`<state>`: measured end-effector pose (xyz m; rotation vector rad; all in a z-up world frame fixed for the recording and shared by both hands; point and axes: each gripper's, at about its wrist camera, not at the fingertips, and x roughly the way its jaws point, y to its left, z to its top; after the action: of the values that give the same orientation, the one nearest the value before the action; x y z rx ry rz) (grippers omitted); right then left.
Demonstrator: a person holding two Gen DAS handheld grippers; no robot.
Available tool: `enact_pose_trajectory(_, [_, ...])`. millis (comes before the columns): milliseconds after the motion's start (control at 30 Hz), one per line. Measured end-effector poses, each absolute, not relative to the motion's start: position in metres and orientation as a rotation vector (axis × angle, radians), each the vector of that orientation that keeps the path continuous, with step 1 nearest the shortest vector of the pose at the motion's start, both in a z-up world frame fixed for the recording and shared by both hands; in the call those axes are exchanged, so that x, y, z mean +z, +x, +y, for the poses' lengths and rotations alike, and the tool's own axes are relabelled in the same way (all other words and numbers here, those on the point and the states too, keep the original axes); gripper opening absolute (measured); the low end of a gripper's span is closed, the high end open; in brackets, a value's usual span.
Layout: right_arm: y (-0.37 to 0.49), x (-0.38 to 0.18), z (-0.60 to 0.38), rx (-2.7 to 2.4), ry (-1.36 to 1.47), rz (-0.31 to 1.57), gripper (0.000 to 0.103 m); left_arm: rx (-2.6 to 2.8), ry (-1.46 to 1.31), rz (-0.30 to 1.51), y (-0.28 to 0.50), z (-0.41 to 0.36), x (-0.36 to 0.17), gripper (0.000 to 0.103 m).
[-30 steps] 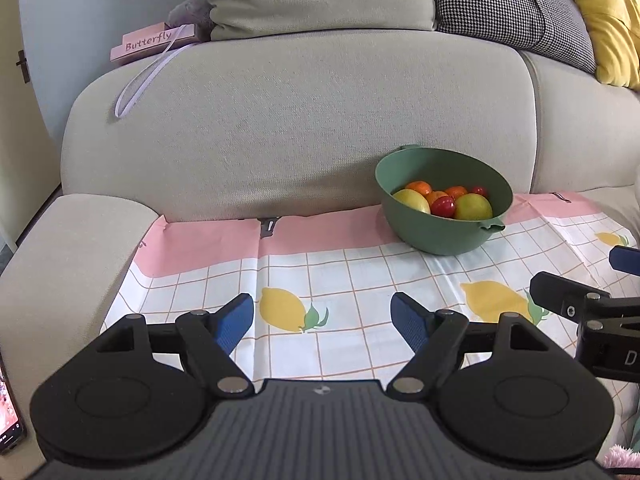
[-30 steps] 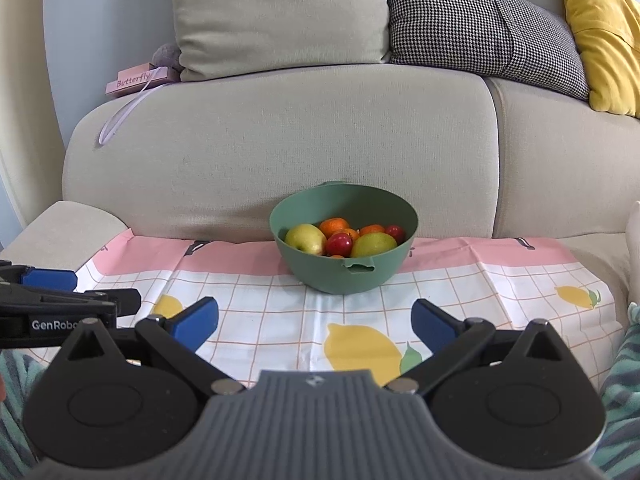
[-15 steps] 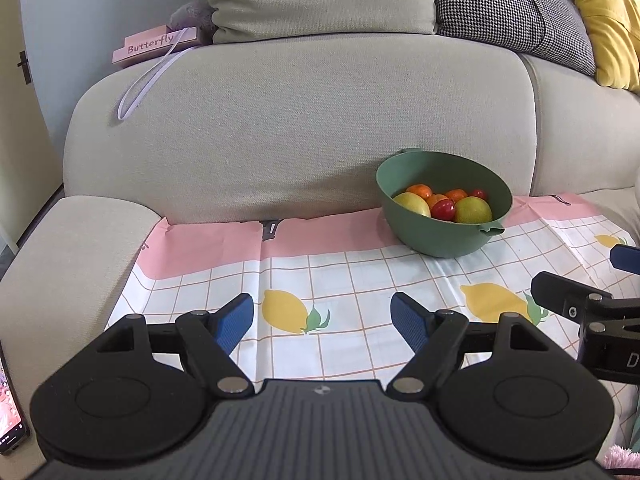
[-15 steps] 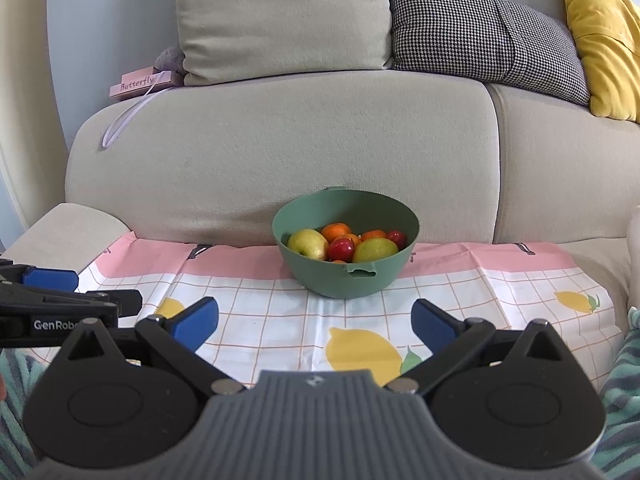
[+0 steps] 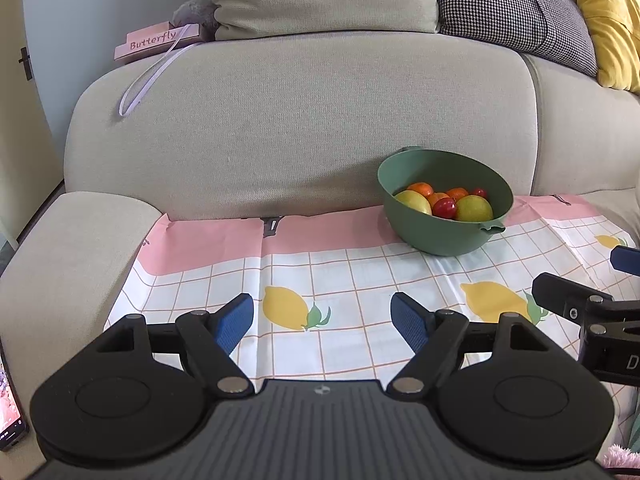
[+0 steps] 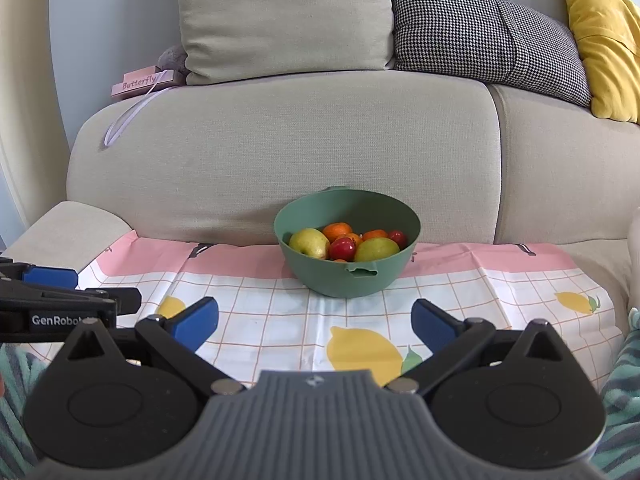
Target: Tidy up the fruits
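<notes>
Right wrist view: one green bowl, two yellow apples, two red fruits.

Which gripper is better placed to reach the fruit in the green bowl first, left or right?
Probably the right gripper: the green bowl sits straight ahead between its open fingers. For the left gripper, also open, the bowl lies off to the right.
</notes>
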<state>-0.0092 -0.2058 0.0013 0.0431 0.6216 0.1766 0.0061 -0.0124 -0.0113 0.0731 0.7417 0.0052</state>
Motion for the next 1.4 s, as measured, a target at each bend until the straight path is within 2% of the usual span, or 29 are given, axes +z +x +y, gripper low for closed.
enact_pose_trajectory(1400, [-0.0101,0.0008,-0.2107,0.181,0.046,0.625,0.099,-0.003,0.058,0.72,0.0006,-0.0156,-0.0062,0.092])
